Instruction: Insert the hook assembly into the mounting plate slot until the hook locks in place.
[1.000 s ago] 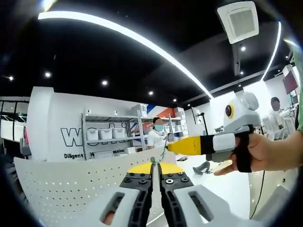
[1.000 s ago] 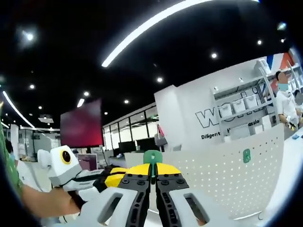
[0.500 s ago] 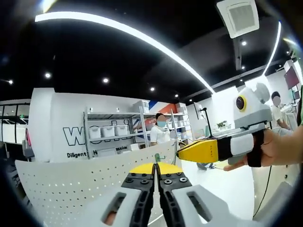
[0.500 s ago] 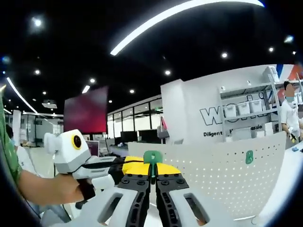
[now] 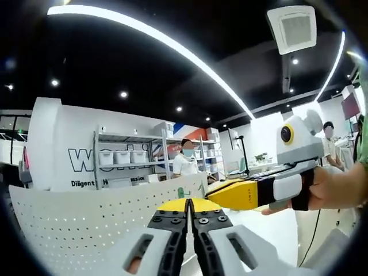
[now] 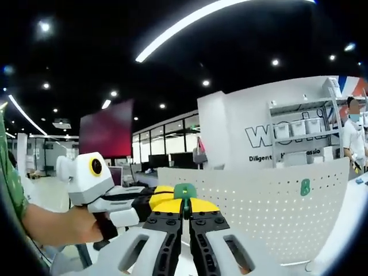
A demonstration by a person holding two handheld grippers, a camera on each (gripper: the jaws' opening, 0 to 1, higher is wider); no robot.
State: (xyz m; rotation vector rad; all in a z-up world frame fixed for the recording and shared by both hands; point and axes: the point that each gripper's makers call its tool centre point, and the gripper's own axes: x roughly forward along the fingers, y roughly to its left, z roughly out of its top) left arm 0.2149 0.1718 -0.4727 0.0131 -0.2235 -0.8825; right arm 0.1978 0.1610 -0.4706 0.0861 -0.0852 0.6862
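Note:
The white perforated mounting plate [image 5: 86, 213] stands upright across the left gripper view, and its lower edge runs down into my left gripper [image 5: 189, 203], whose jaws are shut on it. A small green hook [image 5: 180, 193] sits near the plate's top right corner. My right gripper [image 5: 214, 196] comes in from the right in a hand, its yellow tips at the plate's right end. In the right gripper view, my right gripper [image 6: 185, 201] is shut on a green hook piece [image 6: 185, 190] in front of the plate [image 6: 259, 213]. A second green hook [image 6: 305, 187] sits on the plate. The left gripper [image 6: 156, 197] is at the plate's left edge.
Behind the plate are a white wall with lettering and shelves with white bins [image 5: 121, 156], where a person [image 5: 185, 161] stands. A ceiling vent [image 5: 296, 27] and light strips are overhead. Another person [image 5: 329, 138] stands at the far right. A dark red screen [image 6: 106, 135] hangs at the left.
In the left gripper view the right gripper has dropped a little and its tips are closer to the plate's right end. Both views have shifted slightly with the hands.

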